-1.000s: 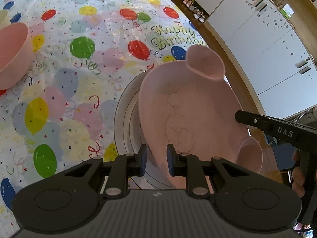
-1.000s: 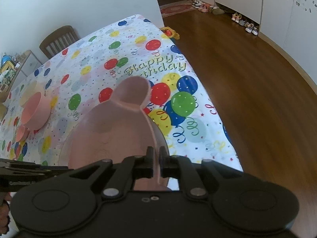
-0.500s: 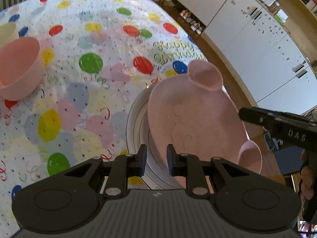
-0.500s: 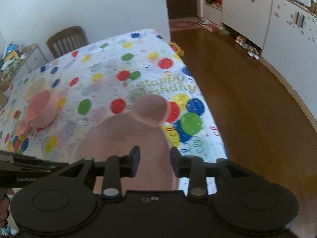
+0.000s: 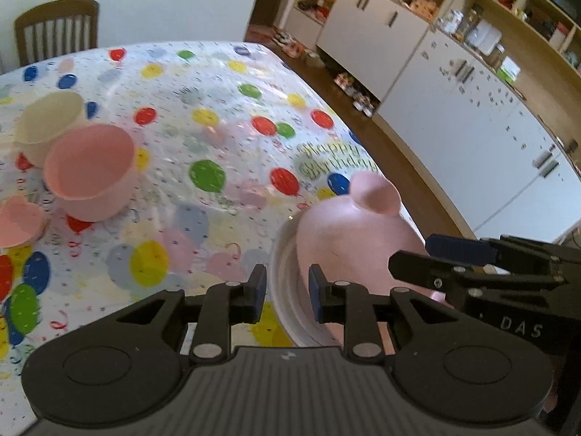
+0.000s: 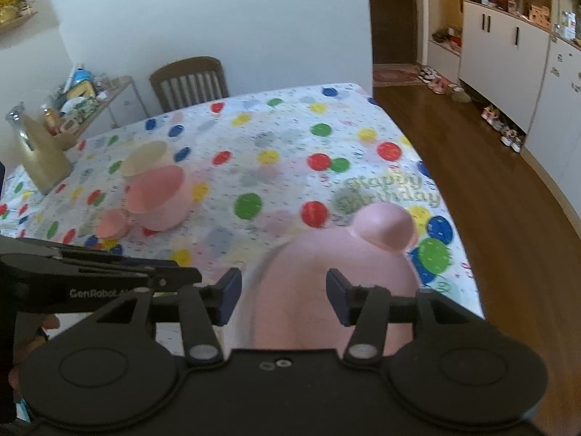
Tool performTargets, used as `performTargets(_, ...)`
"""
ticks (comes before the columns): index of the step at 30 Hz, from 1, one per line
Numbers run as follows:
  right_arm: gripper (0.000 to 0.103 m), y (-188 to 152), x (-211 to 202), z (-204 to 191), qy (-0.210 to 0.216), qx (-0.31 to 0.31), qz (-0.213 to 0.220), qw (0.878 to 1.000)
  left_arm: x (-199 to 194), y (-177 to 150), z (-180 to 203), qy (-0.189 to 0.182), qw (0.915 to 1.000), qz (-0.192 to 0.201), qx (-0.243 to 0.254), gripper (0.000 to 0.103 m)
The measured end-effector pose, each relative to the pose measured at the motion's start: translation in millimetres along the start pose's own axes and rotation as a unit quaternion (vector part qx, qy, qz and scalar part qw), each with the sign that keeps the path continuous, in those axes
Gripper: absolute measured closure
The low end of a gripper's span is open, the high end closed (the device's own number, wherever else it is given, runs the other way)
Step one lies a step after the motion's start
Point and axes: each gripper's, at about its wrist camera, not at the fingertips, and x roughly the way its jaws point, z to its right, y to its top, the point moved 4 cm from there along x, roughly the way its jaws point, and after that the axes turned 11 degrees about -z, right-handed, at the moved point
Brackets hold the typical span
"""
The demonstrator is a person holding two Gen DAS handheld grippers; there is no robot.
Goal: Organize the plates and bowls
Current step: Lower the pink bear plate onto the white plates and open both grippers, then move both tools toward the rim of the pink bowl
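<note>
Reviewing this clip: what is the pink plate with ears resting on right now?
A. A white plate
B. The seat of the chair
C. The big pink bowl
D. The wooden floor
A. In the left wrist view the pink plate with ears lies on top of a white plate, whose rim shows along its left side, on the balloon tablecloth.

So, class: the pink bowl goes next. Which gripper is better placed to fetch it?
Left. The left gripper faces the pink bowl side; the right gripper, jaws opening, sits over the pink eared plate.
</note>
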Motion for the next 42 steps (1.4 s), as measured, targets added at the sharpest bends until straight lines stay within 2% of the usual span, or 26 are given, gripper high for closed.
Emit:
performTargets(4,0.040,4,-4,-18,0.009,-0.013,0.011,1.000,-17,-3,-13,0.005,0.9997,0.019,-0.016,0.079)
performTargets(8,0.037,9,-9,-39,0.015,-0.034,0.021,0.999,-38,-4,-32,0.016,0.9980,0.046,-0.039,0.079)
performTargets(11,0.031,14,-10,-56,0.024,-0.051,0.028,0.998,-54,-5,-49,0.026,0.9955,0.069,-0.060,0.079)
performTargets(13,0.026,18,-10,-68,0.026,-0.065,0.036,0.997,-64,-7,-60,0.039,0.9931,0.083,-0.073,0.073)
performTargets(15,0.021,23,-9,-79,0.030,-0.077,0.043,0.996,-73,-9,-71,0.048,0.9903,0.097,-0.087,0.047)
performTargets(16,0.019,27,-8,-86,0.031,-0.083,0.047,0.995,-78,-10,-76,0.056,0.9883,0.107,-0.093,0.043)
performTargets(23,0.008,45,1,-121,0.040,-0.119,0.060,0.990,-103,-14,-109,0.099,0.9777,0.139,-0.123,0.041)
performTargets(27,0.001,56,11,-135,0.033,-0.137,0.070,0.988,-112,-14,-125,0.132,0.9687,0.156,-0.142,0.024)
performTargets(28,0.000,59,13,-137,0.030,-0.141,0.073,0.987,-114,-13,-128,0.142,0.9657,0.162,-0.145,0.024)
performTargets(33,0.000,77,33,-145,0.009,-0.159,0.085,0.984,-111,-6,-144,0.169,0.9578,0.164,-0.165,0.023)
performTargets(42,0.000,121,97,-134,0.020,-0.148,0.023,0.989,-70,18,-172,0.195,0.9499,0.133,-0.204,0.023)
